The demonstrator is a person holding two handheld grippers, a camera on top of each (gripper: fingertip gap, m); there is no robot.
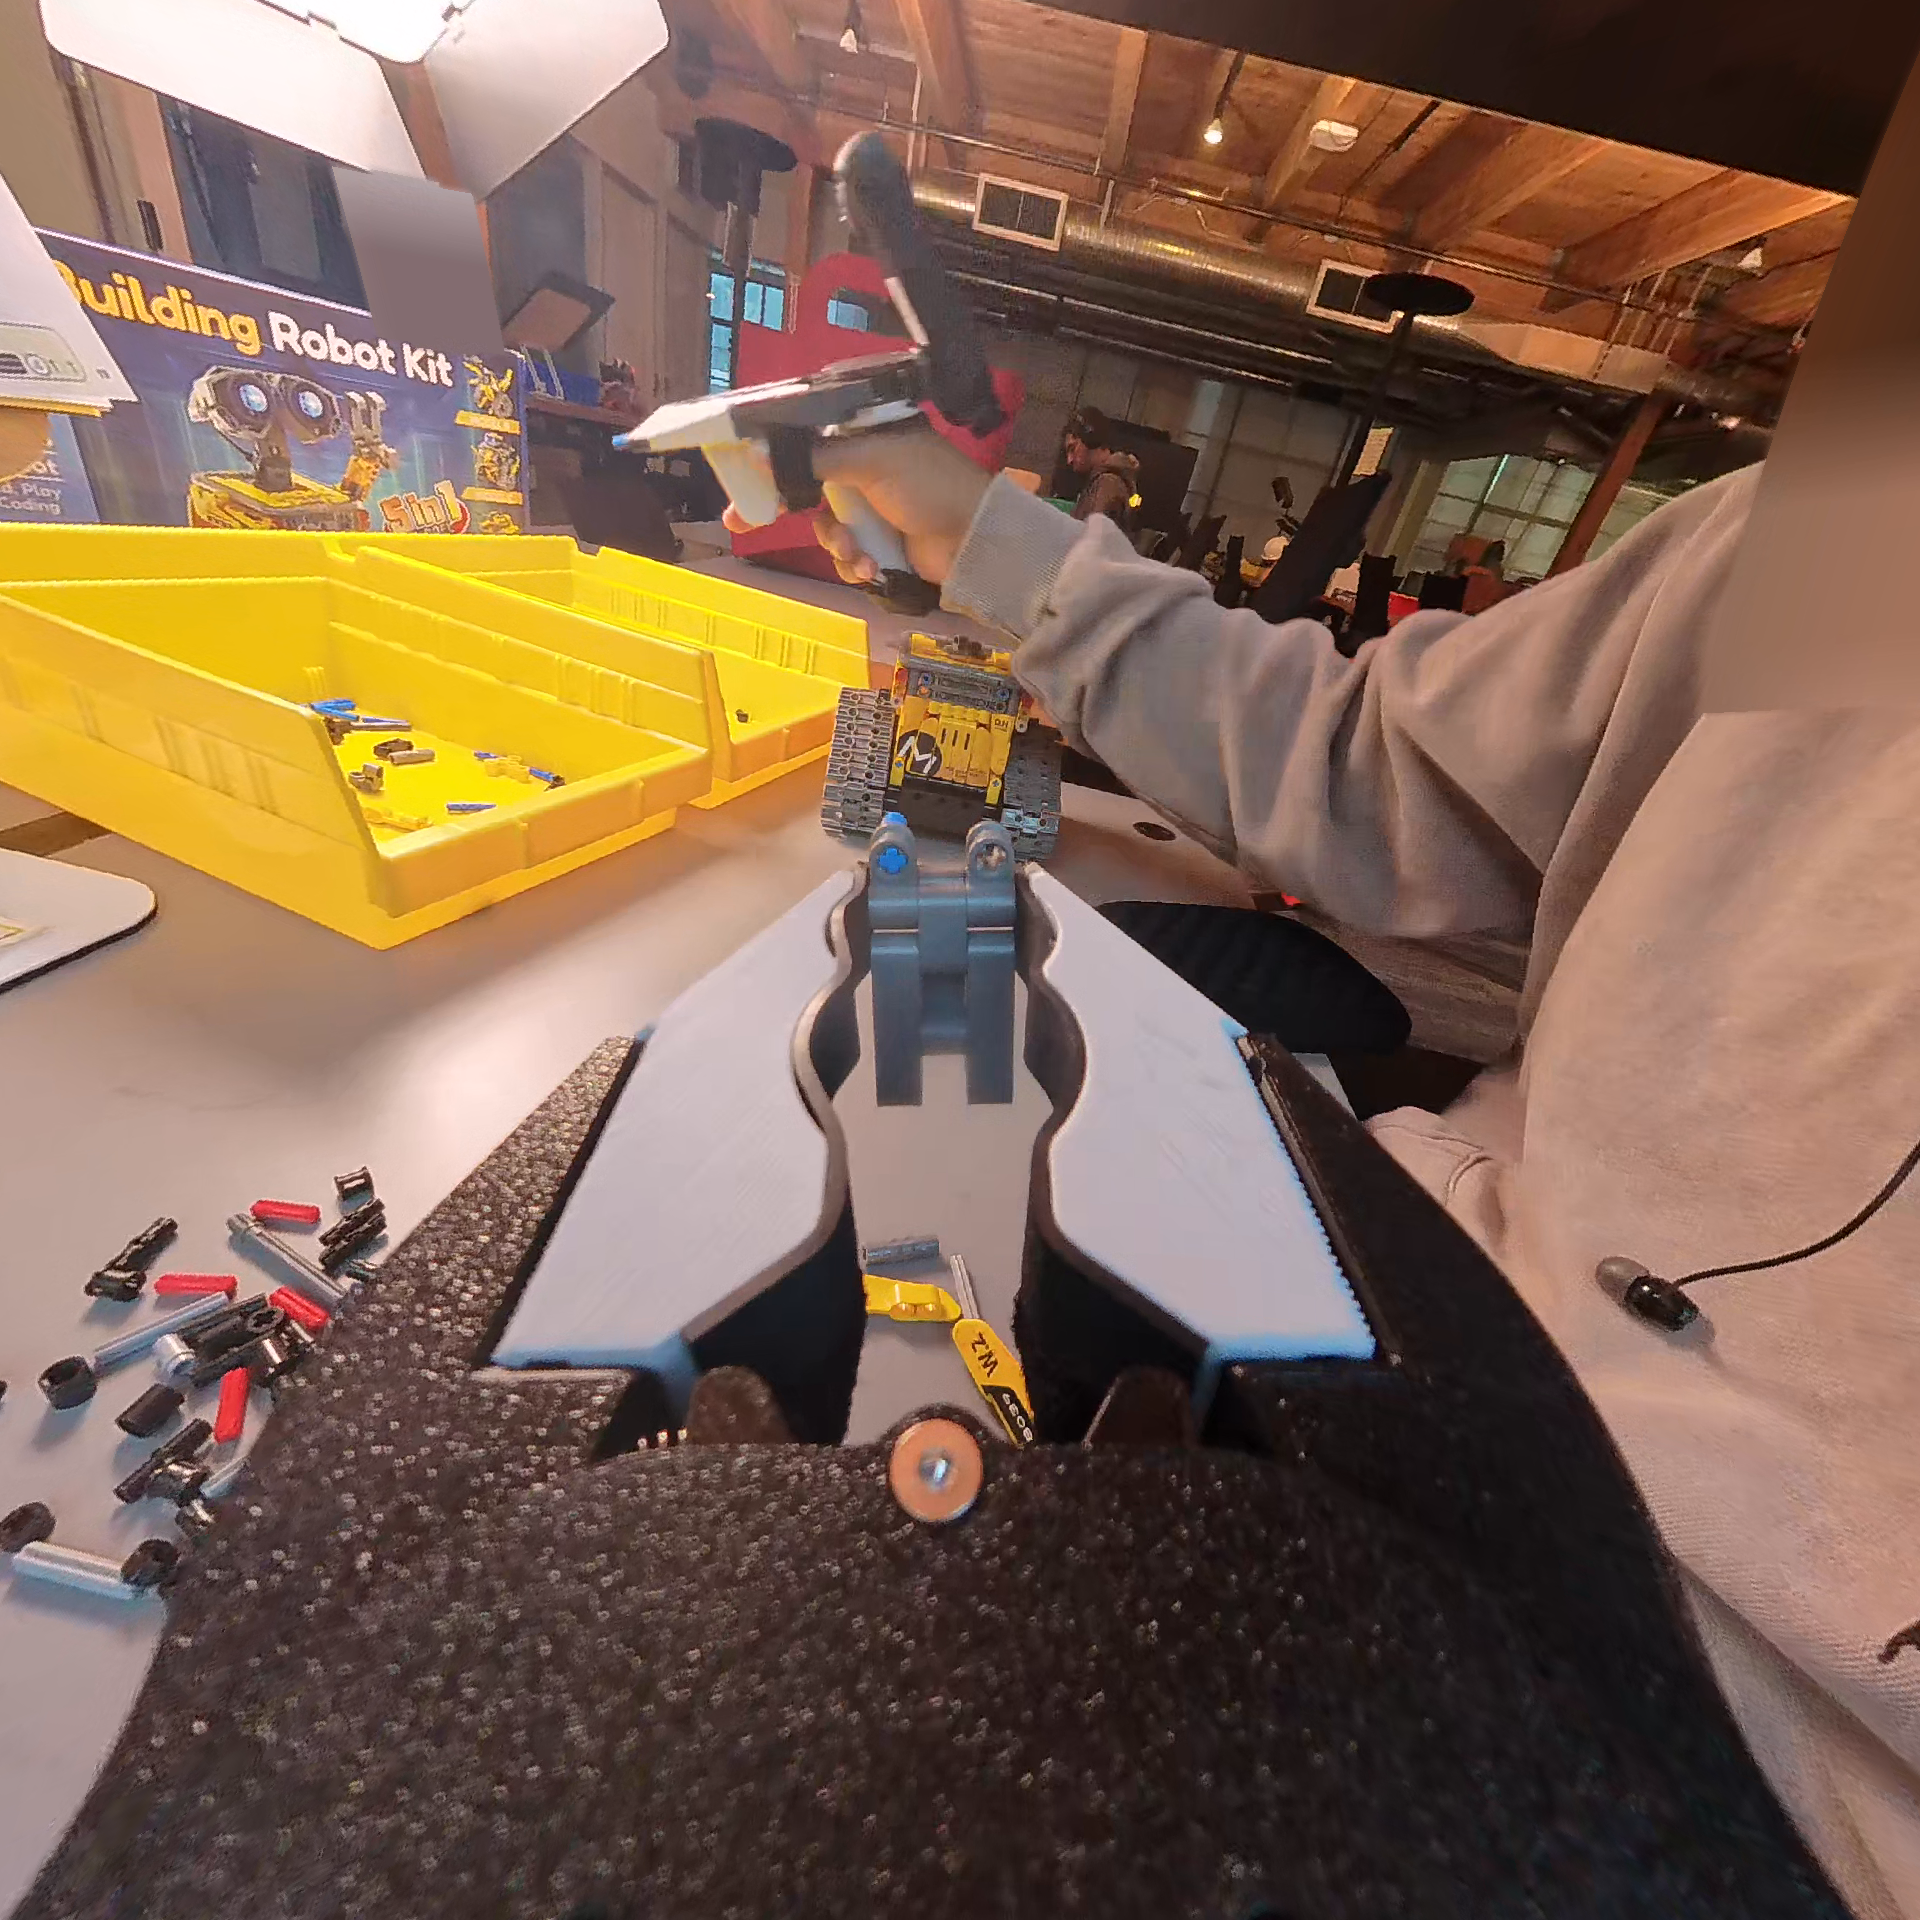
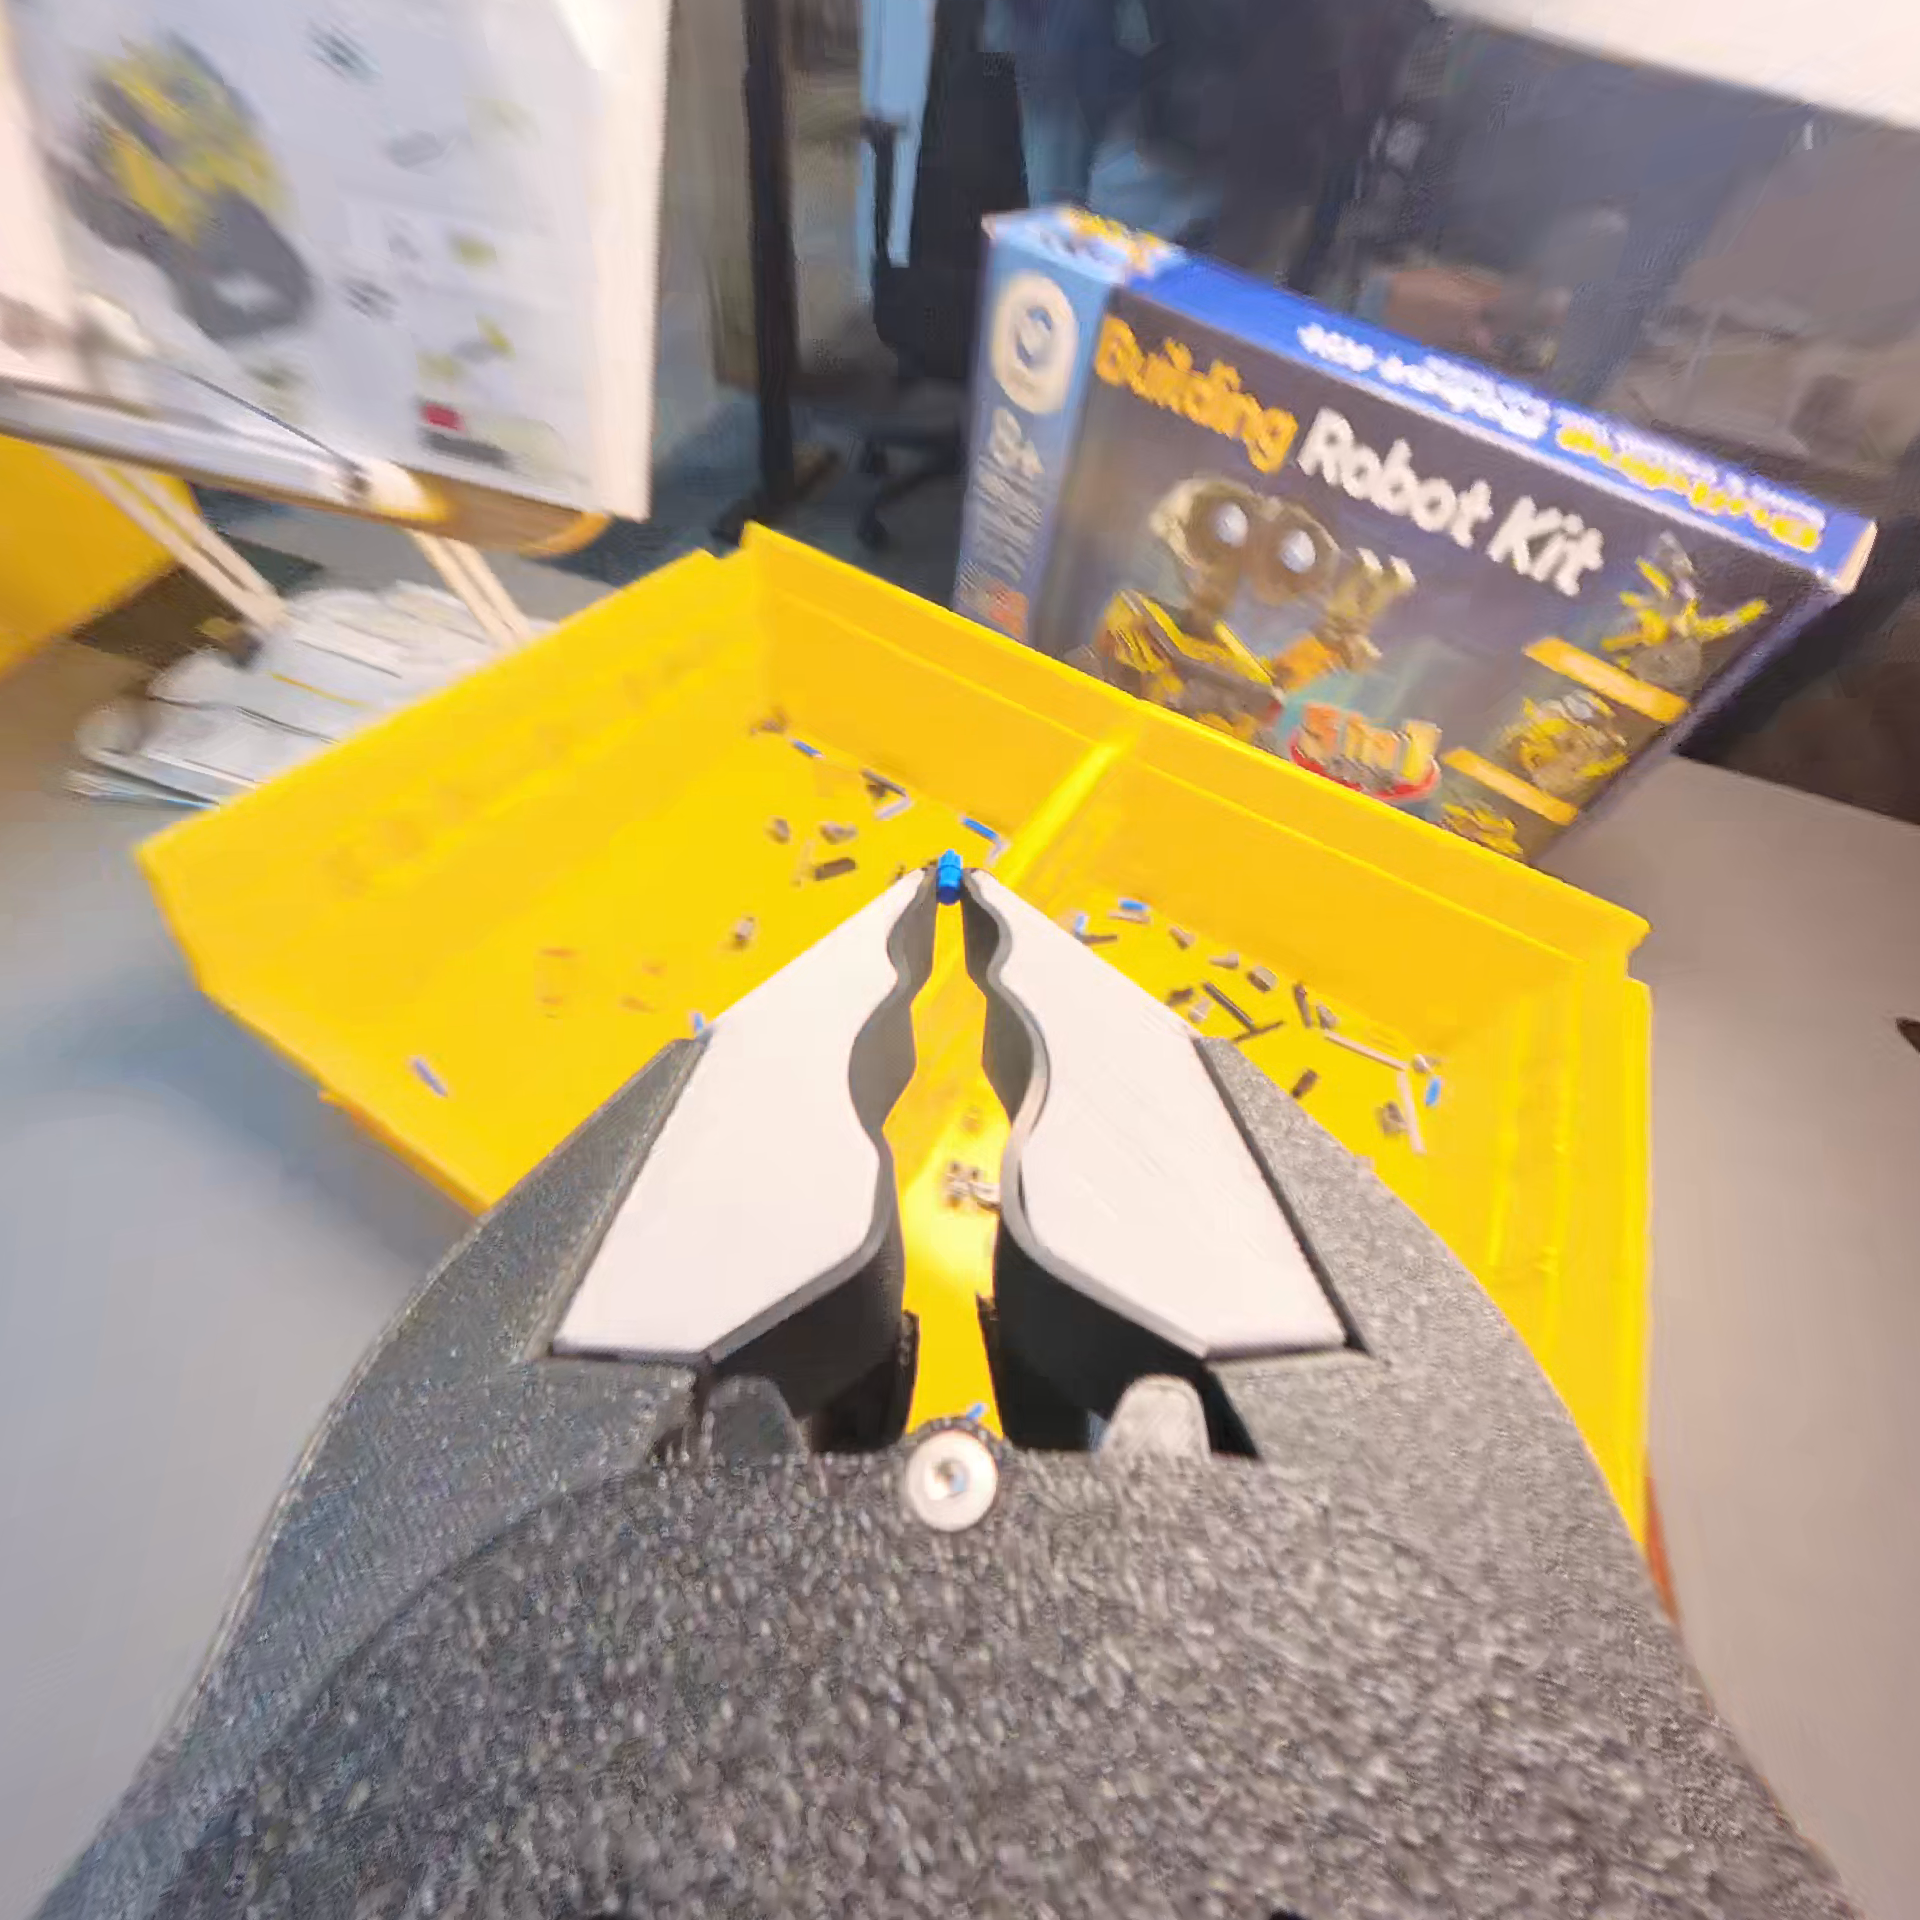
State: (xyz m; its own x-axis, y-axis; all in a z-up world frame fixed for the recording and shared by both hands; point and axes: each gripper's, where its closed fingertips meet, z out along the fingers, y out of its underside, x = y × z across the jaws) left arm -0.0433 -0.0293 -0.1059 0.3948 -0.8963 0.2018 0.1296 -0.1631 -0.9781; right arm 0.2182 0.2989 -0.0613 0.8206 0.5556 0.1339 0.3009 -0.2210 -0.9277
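**Both grippers closed on small building-kit parts**

In the left wrist view, the left gripper (image 1: 940, 883) fills the lower half of the frame, its grey fingers (image 1: 727, 1091) clamped on a blue-grey forked piece (image 1: 940, 977) that stands upright between them, a blue pin at its top left. Below the fingers, on the grey table (image 1: 312, 1039), lie a few yellow and grey bits (image 1: 914, 1299). At lower left a scatter of black, red and grey connectors (image 1: 208, 1330) is spread over the table. Just beyond the fingertips, at mid-frame, stands a yellow tracked robot model (image 1: 945, 738). To its left sit yellow bins (image 1: 468, 831), the nearest holding a few small parts. Above the model a person's hand (image 1: 894, 499), in a grey sleeve (image 1: 1299, 748), holds the right gripper (image 1: 629, 442) in the air, pointing toward the left of the frame. A blue kit box (image 1: 281, 405) stands at upper left.

In the right wrist view, the right gripper (image 2: 945, 883) is nearly closed, its tips pinching a small blue pin (image 2: 947, 881) above a yellow bin (image 2: 364, 914) with small parts strewn across its two compartments; the blur makes it hard to tell them apart. Behind, at upper right, leans the blue kit box (image 2: 1403, 540); at upper left an instruction sheet (image 2: 364, 239) rests on a stand.
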